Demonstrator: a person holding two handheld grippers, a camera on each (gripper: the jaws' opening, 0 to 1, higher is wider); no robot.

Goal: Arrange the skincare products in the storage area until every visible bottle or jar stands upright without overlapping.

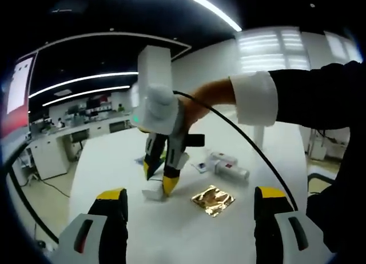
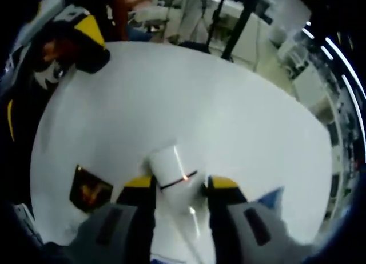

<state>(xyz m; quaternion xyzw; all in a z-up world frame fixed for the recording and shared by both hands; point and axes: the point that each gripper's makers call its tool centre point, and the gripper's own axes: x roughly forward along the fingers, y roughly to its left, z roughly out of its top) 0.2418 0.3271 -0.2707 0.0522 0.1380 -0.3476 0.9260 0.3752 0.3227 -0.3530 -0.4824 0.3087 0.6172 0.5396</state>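
Observation:
On the round white table [image 1: 114, 161] my right gripper [image 1: 161, 178], held by a hand in a white cuff, points down with its yellow tips at a small white bottle [image 1: 153, 193]. In the right gripper view that white bottle [image 2: 171, 164], with a thin dark band, sits between the jaws of my right gripper [image 2: 181, 184], which press on both its sides. Two white bottles [image 1: 229, 166] lie on their sides further right. My left gripper [image 1: 190, 194] stands wide open above the near table with nothing in it, and the left gripper [image 2: 86, 41] appears again at the upper left.
A gold foil packet [image 1: 213, 200] lies flat near the table's front; the same packet [image 2: 88, 190] lies left of my right jaws. A small blue item [image 2: 274, 198] rests at the right. A black cable [image 1: 251, 150] runs from the right gripper. Desks and cabinets stand beyond the table.

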